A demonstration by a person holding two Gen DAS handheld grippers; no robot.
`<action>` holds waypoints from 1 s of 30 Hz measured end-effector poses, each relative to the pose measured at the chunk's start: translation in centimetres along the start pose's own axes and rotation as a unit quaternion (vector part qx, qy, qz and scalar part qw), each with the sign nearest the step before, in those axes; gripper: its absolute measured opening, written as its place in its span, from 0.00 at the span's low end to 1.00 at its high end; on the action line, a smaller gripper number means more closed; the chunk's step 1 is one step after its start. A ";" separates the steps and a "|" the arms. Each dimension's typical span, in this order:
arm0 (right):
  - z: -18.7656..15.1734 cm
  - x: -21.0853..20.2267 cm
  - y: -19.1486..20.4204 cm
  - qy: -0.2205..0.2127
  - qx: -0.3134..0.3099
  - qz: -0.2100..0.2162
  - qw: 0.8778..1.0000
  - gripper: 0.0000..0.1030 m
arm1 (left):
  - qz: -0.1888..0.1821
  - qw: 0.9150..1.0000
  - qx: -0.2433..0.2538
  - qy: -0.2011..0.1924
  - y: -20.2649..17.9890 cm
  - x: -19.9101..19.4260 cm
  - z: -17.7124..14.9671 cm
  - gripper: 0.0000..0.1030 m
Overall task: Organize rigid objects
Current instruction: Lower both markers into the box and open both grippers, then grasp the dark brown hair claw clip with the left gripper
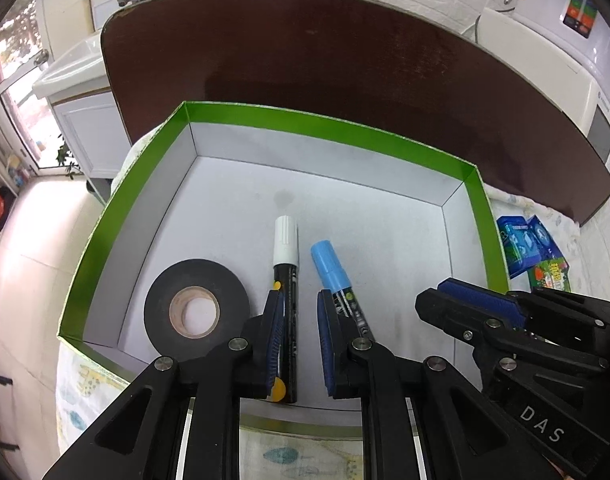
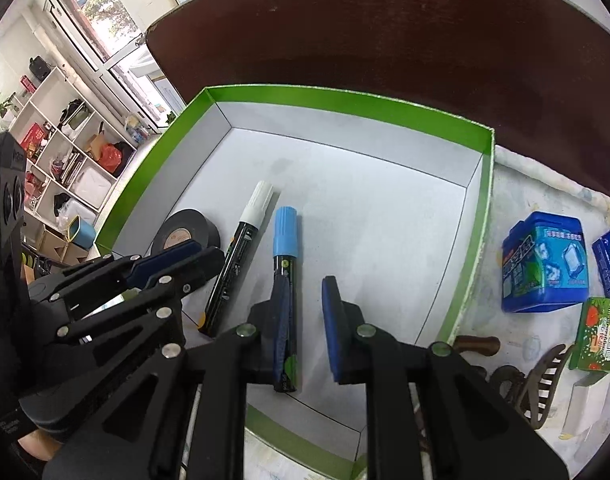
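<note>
Two markers, white-capped (image 1: 285, 280) and blue-capped (image 2: 284, 280), are lying parallel beside the tape (image 1: 197, 304) in the green box (image 1: 265, 114), so you're keeping them tidy while your left gripper (image 1: 301, 344) and right gripper (image 2: 305, 328) are hovering empty, jaws nearly closed.

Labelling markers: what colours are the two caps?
White cap and light blue cap; clearest in the right wrist view.

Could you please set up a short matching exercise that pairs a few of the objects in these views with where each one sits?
Things:
1. black tape roll
2. white-capped marker
3. blue-capped marker
4. blue tub

Places:
A. outside the green box, on the cloth
B. in the box, between the tape and the other marker
C. in the box, nearest its left wall
D. in the box, right of the other marker

Pairs: 1-C, 2-B, 3-D, 4-A
</note>
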State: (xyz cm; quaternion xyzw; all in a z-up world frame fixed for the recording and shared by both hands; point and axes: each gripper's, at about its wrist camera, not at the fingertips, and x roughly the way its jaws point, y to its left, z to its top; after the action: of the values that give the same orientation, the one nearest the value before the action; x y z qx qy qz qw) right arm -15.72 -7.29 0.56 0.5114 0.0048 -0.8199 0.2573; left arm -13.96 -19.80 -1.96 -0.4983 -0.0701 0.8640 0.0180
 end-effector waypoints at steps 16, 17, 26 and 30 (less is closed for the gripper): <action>-3.1 -7.0 -13.1 -0.044 0.101 -0.090 0.990 0.17 | -0.067 0.991 0.112 -0.031 -11.5 -4.3 -1.3 0.15; -3.6 -6.9 -14.1 -0.040 0.112 -0.093 0.988 0.17 | -0.073 0.989 0.123 -0.026 -12.6 -4.2 -1.7 0.15; -5.5 -6.5 -17.1 -0.026 0.132 -0.080 0.988 0.17 | -0.086 0.977 0.195 0.021 -19.8 -3.1 -5.6 0.39; -5.2 -6.0 -17.4 -0.022 0.129 -0.071 0.989 0.18 | -0.061 0.978 0.200 0.023 -20.5 -2.3 -6.8 0.56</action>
State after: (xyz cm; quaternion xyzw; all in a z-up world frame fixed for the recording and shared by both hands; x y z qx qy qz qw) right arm -16.71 11.72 -1.29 0.5208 -0.0701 -0.8407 0.1307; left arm -7.75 0.95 -0.53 -0.4989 0.0747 0.8461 0.1719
